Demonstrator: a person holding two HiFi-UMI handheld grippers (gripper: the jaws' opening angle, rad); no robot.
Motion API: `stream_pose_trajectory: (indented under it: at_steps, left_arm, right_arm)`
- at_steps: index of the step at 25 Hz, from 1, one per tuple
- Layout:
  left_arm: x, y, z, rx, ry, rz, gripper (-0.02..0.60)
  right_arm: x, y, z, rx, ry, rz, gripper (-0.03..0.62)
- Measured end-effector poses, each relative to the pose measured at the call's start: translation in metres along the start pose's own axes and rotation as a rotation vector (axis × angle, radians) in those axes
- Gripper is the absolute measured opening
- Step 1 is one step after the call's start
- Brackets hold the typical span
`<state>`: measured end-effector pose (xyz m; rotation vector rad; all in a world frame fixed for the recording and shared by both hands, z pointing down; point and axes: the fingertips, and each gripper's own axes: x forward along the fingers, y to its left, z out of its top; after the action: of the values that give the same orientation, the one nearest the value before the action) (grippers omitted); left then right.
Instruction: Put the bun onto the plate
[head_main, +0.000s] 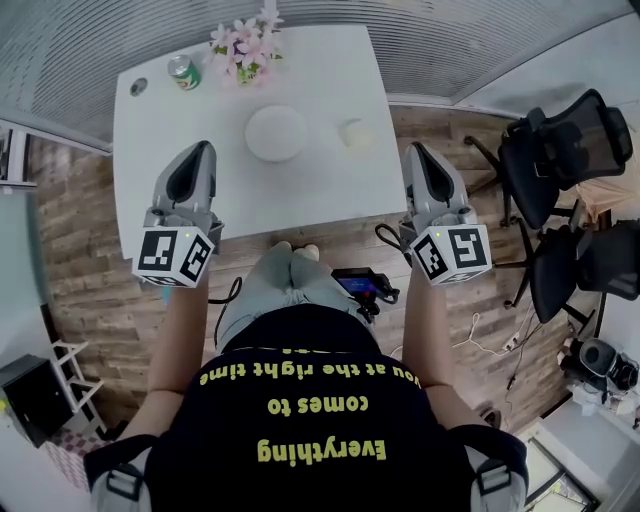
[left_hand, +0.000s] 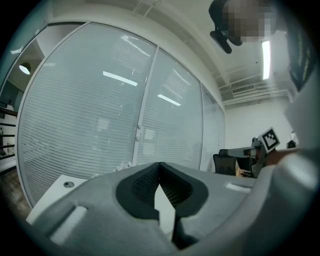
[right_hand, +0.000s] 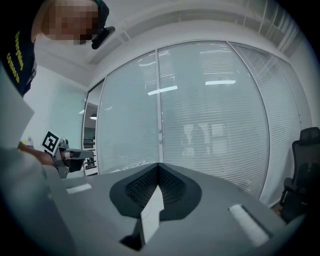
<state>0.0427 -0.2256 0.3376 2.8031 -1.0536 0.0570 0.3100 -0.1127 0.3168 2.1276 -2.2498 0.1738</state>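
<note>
The bun (head_main: 354, 133) lies toward the counter's (head_main: 330, 195) right edge, beside the plate (head_main: 276, 133). It is nearer the right gripper (head_main: 416, 152) than the left gripper (head_main: 203, 150); both are pressed together, empty.

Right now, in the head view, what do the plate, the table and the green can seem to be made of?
The plate looks like ceramic or plastic: plain white, smooth, with a soft rim shadow; which of the two I cannot tell. The table seems to be white laminate or painted board, flat and evenly matte. The can is probably metal, with green print and a pale, shiny top.
</note>
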Motion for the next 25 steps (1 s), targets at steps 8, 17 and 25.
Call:
stream_pose_trajectory:
  at_steps: [8,17,25]
  left_arm:
    - [-0.004,0.02,-0.009,-0.023,0.007,0.016,0.002]
    - [-0.001,0.024,-0.027,-0.024,0.041,0.026,0.002]
    - [0.0,0.031,-0.045,-0.04,0.086,0.049,0.002]
  right_arm:
    - [0.011,0.004,-0.009,-0.01,0.027,0.0,0.006]
    - [0.032,0.0,-0.049,-0.001,0.153,0.041,0.006]
    - [0.054,-0.02,-0.097,-0.01,0.239,0.02,0.009]
